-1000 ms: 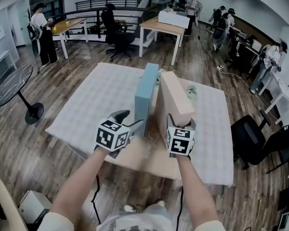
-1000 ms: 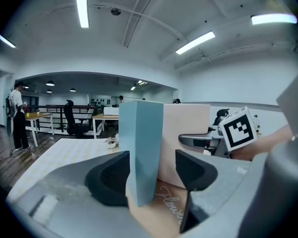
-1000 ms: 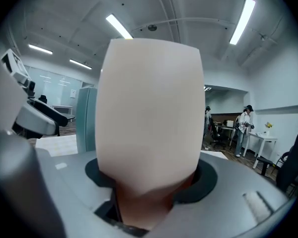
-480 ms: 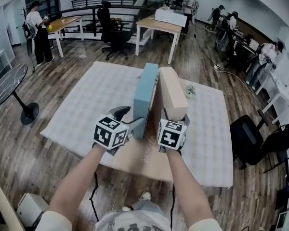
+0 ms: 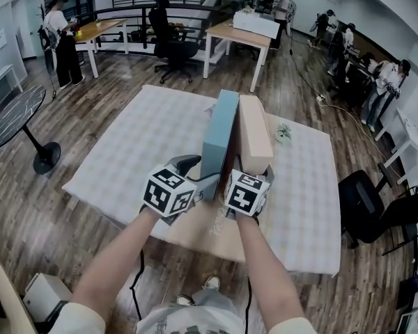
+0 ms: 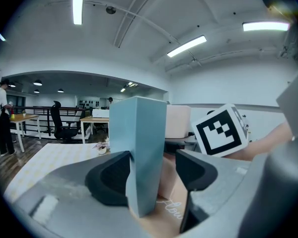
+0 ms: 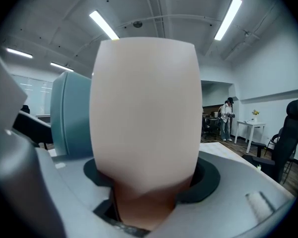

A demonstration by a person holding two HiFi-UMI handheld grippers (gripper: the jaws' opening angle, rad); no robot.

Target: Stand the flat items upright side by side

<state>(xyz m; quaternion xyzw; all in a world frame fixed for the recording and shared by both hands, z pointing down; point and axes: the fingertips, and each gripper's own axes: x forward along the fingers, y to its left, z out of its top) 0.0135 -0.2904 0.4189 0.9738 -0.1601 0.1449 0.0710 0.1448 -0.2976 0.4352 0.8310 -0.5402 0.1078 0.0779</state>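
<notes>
Though hidden overhead, left tool [image 6: 153,175] loose around blue box [image 6: 139,143]

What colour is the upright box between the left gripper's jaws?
Light blue. The box shows best in the left gripper view.

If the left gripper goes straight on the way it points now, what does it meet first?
The left gripper would probably meet the blue box, whose near edge stands between its tongs.
</notes>
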